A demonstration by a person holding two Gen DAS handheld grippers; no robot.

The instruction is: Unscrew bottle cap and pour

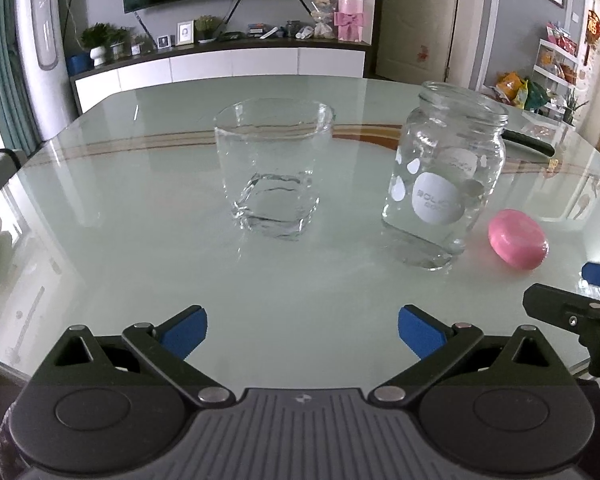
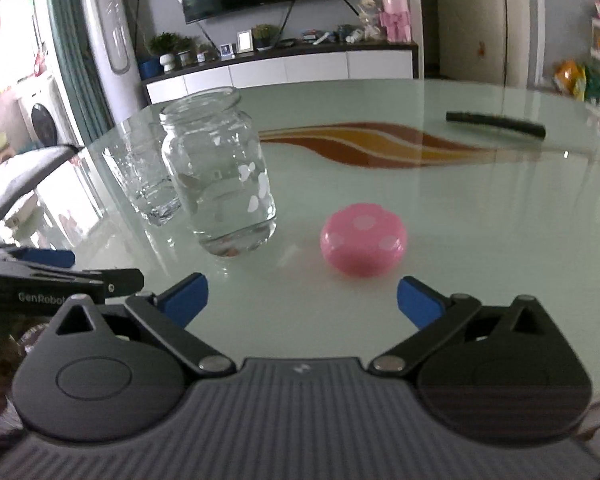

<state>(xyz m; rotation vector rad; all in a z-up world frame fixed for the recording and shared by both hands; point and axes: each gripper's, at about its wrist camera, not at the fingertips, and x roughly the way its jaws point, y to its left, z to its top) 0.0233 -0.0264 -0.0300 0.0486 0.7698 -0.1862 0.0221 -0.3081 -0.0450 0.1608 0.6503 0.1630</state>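
Observation:
A clear glass jar (image 1: 446, 176) with white dots and a round white label stands upright on the glass table (image 1: 140, 248), its mouth uncovered. Its pink dotted cap (image 1: 518, 239) lies on the table just right of it. A clear tumbler (image 1: 274, 168) stands left of the jar. My left gripper (image 1: 302, 330) is open and empty, low over the table in front of both. In the right wrist view the jar (image 2: 218, 176) is at the left, the tumbler (image 2: 142, 180) behind it, the cap (image 2: 363, 244) ahead. My right gripper (image 2: 302, 298) is open and empty, just short of the cap.
A black stick-like object (image 2: 496, 123) lies on the far right of the table. The left gripper's body (image 2: 40, 284) shows at the left edge of the right wrist view. A TV cabinet (image 1: 220, 64) and shelves stand beyond the table.

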